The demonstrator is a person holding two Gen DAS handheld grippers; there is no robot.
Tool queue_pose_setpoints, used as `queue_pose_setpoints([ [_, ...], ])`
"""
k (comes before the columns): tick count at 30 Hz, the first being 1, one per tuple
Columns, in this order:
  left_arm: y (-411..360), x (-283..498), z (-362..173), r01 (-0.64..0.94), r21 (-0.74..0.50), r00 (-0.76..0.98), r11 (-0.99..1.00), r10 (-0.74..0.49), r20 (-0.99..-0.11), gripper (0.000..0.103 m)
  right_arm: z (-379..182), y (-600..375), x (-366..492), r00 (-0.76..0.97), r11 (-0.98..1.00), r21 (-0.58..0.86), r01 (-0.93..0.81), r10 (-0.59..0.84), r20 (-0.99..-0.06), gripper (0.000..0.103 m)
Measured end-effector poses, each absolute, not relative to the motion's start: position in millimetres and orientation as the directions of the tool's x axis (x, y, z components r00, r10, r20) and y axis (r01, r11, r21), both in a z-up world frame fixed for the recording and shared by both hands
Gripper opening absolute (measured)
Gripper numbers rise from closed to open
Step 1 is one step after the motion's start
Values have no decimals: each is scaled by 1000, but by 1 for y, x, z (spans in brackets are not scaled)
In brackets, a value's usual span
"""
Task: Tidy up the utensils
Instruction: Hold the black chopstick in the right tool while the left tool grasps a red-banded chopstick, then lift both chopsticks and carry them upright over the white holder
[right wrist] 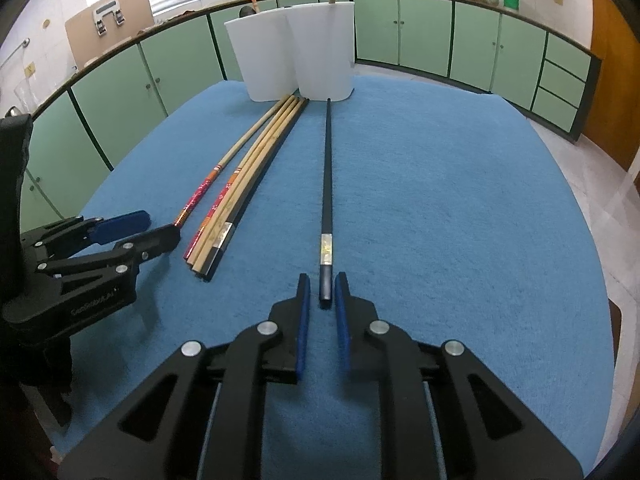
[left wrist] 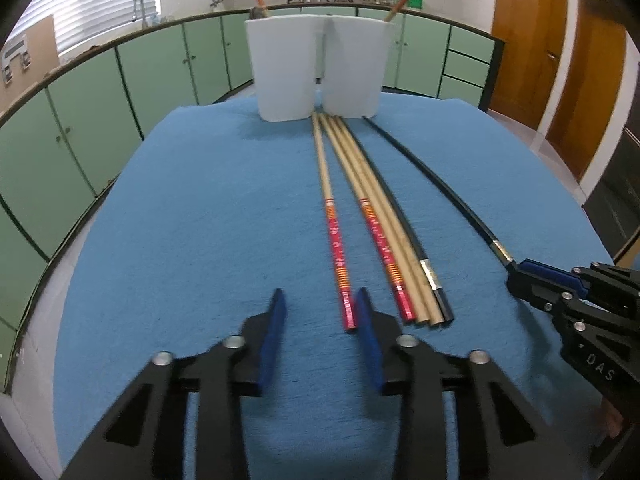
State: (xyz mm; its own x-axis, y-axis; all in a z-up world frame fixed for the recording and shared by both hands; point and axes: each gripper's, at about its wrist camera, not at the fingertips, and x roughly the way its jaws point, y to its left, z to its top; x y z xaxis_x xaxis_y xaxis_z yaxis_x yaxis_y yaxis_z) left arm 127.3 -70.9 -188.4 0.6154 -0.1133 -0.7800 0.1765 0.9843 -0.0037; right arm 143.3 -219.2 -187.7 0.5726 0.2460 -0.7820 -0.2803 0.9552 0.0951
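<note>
Two white cups (left wrist: 316, 68) stand touching at the far end of the blue cloth (left wrist: 200, 220), one chopstick already poking out of each, so sorting is under way. Plenty remains: a red-ended stick (left wrist: 334, 232) lies alone, a bundle (left wrist: 384, 232) of four more sits just beside it, and a black stick (right wrist: 327, 184) lies apart. The left gripper (left wrist: 320, 304) hovers part open, empty, its right pad touching or just beside the lone red stick's end. The right gripper (right wrist: 322, 292) stands narrowly open around the black stick's near end; whether the pads touch it I cannot tell. Six sticks still to go.
</note>
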Motion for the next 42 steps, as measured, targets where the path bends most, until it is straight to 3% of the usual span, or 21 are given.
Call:
queue_pose_setpoints([
  [8, -72, 128, -189, 163, -28, 615, 986, -124, -779, 29, -188, -217, 142, 580, 958, 74, -278, 228, -782, 12],
  [9, -72, 128, -189, 159, -34, 616, 987, -126, -777, 27, -188, -216, 142, 580, 958, 75, -276, 228, -782, 11],
  [11, -73, 127, -188, 165, -39, 618, 986, -134, -775, 6, -188, -217, 142, 579, 959, 82, -271, 230, -782, 8],
  [20, -60, 118, -163, 178, -63, 636, 982, -164, -754, 5, -173, -221, 137, 599, 954, 89, -288, 252, -760, 6],
  [30, -40, 109, -68, 203, -8, 789, 979, -168, -591, 5, -96, -234, 139, 708, 942, 77, -327, 298, -640, 6],
  [42, -34, 143, -9, 231, -19, 854, 973, -212, -474, 5, -2, -241, 172, 765, 924, 128, -360, 370, -526, 6],
])
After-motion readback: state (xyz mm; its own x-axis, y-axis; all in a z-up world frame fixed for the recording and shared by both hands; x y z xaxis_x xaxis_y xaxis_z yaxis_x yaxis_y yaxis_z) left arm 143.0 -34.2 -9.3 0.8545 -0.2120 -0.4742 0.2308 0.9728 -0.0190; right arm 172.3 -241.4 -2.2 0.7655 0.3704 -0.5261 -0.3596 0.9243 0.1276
